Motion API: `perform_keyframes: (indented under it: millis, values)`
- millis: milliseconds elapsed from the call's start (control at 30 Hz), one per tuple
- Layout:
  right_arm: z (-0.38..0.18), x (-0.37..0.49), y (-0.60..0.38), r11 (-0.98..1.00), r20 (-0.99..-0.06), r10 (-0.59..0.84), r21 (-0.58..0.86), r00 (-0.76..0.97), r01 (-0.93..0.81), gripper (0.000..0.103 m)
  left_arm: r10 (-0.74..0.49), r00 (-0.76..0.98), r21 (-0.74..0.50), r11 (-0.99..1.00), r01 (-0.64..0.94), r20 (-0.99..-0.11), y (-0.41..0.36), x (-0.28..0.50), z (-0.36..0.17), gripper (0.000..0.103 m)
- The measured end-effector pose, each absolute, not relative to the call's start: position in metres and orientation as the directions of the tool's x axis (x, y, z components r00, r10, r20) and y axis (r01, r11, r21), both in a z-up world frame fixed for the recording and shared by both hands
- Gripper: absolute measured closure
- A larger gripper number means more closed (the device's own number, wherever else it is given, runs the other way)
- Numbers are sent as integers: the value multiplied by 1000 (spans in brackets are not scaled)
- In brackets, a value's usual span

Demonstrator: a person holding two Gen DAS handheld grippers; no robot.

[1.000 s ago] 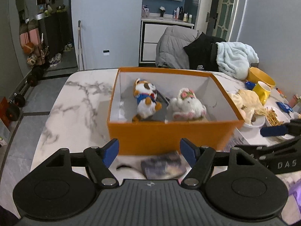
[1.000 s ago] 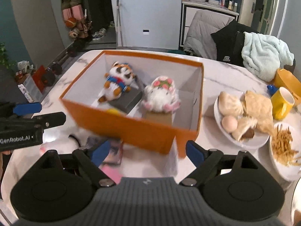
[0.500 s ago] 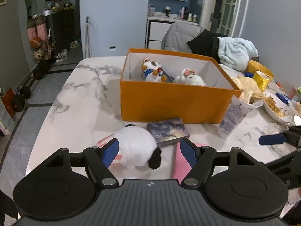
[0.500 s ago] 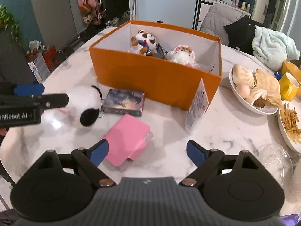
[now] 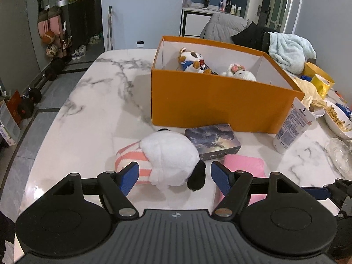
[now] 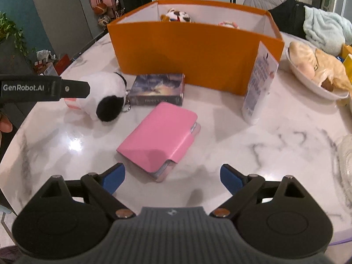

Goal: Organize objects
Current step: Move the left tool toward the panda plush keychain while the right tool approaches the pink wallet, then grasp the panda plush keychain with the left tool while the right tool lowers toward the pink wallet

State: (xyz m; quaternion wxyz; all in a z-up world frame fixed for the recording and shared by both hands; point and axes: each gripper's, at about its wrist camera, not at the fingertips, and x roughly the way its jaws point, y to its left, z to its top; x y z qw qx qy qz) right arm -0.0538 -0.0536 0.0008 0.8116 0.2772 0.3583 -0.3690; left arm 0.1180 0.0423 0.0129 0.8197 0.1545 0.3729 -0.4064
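Observation:
An orange box (image 5: 220,105) stands on the marble table with two plush toys (image 5: 191,61) inside. In front of it lie a white plush with a black ear and pink striped body (image 5: 171,156), a dark card box (image 5: 212,140) and a pink wallet (image 6: 158,138). My left gripper (image 5: 175,177) is open and low over the table, its blue pads on either side of the white plush without pressing it. My right gripper (image 6: 172,176) is open just short of the pink wallet's near corner, nothing between its fingers. In the right wrist view a finger of the left gripper (image 6: 74,89) crosses in front of the plush (image 6: 105,101).
A white tube (image 6: 259,81) stands upright by the box's right corner. Bowls of food (image 6: 312,88), a yellow mug (image 5: 321,83) and a glass dish (image 5: 338,154) crowd the right side. The table's rounded edge falls away on the left (image 5: 55,118).
Both grippers came down and back from above the orange box to the table in front of it. The white plush now sits between the left pads, and the pink wallet lies ahead of the right.

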Motion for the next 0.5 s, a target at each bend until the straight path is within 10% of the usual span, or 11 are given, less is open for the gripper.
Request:
perform_keyframes:
  millis: [500]
  values:
    - [-11,-41,-71,547,-788,-378,232,485,804,9,-531,410,-30,637,771,-741,25,138,7,18]
